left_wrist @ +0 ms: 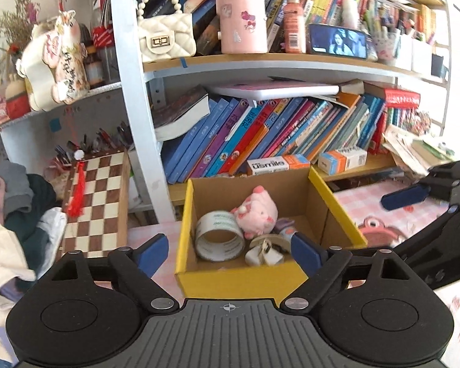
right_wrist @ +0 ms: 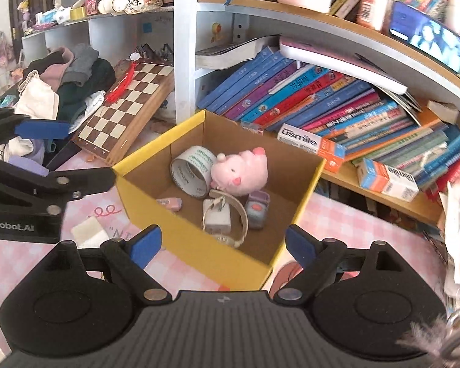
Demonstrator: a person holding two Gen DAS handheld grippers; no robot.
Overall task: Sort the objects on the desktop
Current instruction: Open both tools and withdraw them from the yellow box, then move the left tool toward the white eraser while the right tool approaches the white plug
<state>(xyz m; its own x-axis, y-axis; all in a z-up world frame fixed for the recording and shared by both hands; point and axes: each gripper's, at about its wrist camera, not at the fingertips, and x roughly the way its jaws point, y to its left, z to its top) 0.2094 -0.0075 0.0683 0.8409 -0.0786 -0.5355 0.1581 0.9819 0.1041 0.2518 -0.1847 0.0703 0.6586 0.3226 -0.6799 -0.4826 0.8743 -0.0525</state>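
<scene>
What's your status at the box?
Left claw open, empty. Right claw open, empty. Tape roll, pink plush, charger inside yellow box. Nothing blocking.

Both wrist views look forward and down, close in, over their own fingers [left_wrist: 303, 250] at the same open box [left_wrist: 239, 279] — left view squarely, right view from the box's [right_wrist: 199, 245] near corner. Shared behind it: bookshelf [left_wrist: 260, 61], chessboard [right_wrist: 128, 104].

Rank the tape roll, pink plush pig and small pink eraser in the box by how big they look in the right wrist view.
1. Pink plush pig
2. Tape roll, nearly alike
3. Pink eraser
</scene>
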